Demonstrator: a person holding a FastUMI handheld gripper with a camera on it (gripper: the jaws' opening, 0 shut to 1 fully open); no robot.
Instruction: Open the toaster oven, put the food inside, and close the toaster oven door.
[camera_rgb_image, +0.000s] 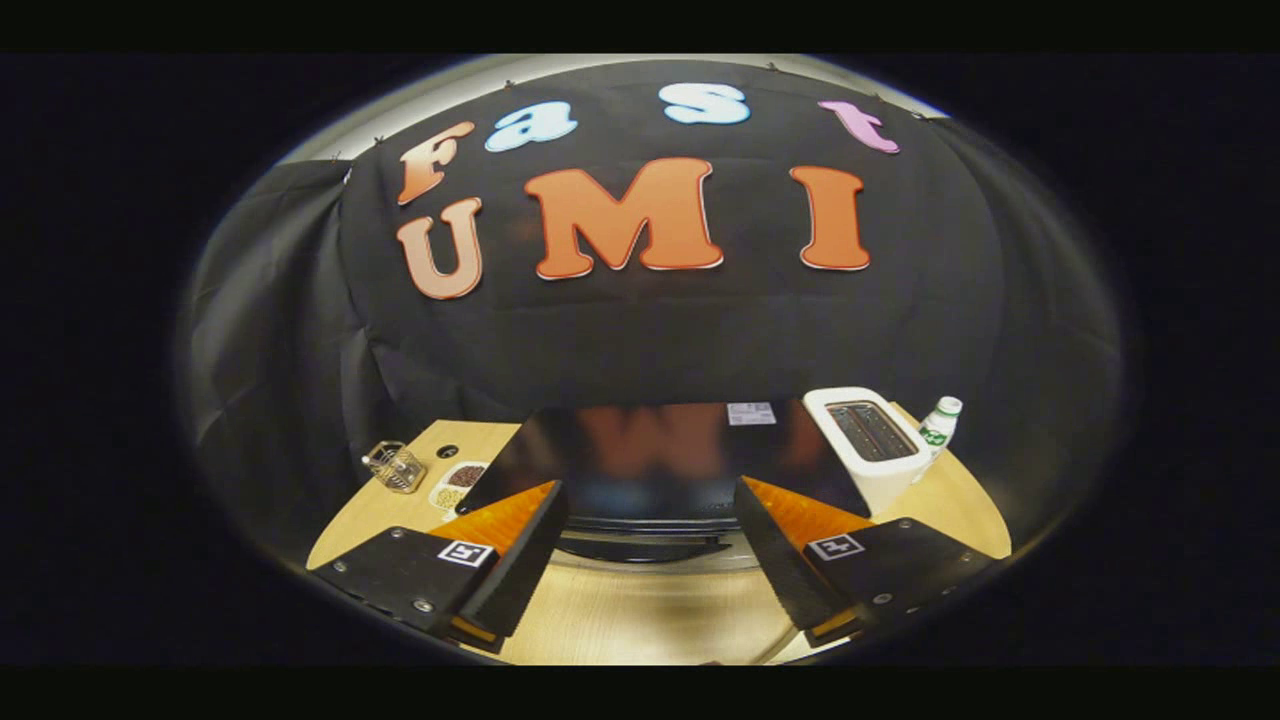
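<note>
We held tongs (650, 560) wide open, gripping nothing, above wooden counter (640, 620). Toaster oven (640, 465) sat just beyond fingers, glossy dark top facing us. White toaster (872, 445) stood right of oven; bottle (938, 424) beyond toaster. Dish of food (458, 485) touched oven's left side; wire basket (394, 466) farther left.

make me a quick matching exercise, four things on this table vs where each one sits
Things:
1. toaster oven
2. white toaster
3. bottle
4. wire basket

Places:
A. far left on the table, beside a small dish
B. just right of the white toaster
C. straight ahead of the open hand-held gripper, between its fingers
D. right of the toaster oven, slots facing up

Pairs: 1-C, 2-D, 3-B, 4-A
</note>
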